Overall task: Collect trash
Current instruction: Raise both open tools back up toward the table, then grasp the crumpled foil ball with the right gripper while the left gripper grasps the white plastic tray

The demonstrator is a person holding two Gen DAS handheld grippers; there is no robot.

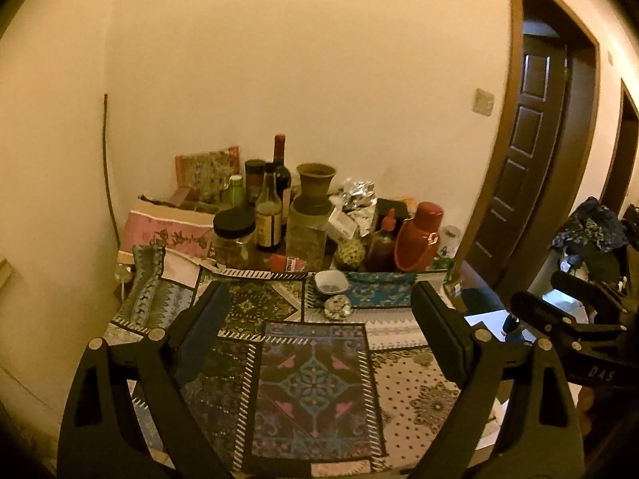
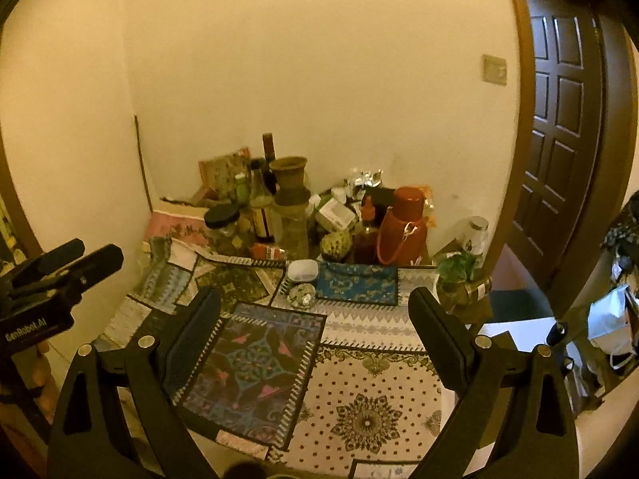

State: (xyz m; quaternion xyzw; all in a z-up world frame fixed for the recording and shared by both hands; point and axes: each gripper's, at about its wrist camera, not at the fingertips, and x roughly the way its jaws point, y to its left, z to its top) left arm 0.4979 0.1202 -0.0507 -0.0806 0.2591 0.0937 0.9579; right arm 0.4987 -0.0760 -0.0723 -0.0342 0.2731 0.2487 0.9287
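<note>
The left hand-held gripper [image 1: 319, 311] hangs over the bench, which is covered in a patchwork patterned cloth [image 1: 403, 391], with its black fingers [image 1: 207, 319] spread wide apart and nothing between them. The right hand-held gripper [image 2: 315, 315] hovers beside it, its jaws likewise wide apart and empty.

A small crumpled ball of silvery foil trash [image 1: 337, 306] lies on the cloth toward the far side, just in front of a small white bowl [image 1: 330, 282] and next to a teal embroidered mat [image 1: 379, 289].

Behind these, against the cream wall, stand a red plastic thermos flask [image 1: 419, 235], a brown clay vase [image 1: 315, 187], a dark glass wine bottle [image 1: 280, 167] and a black-lidded glass jar [image 1: 233, 235].
</note>
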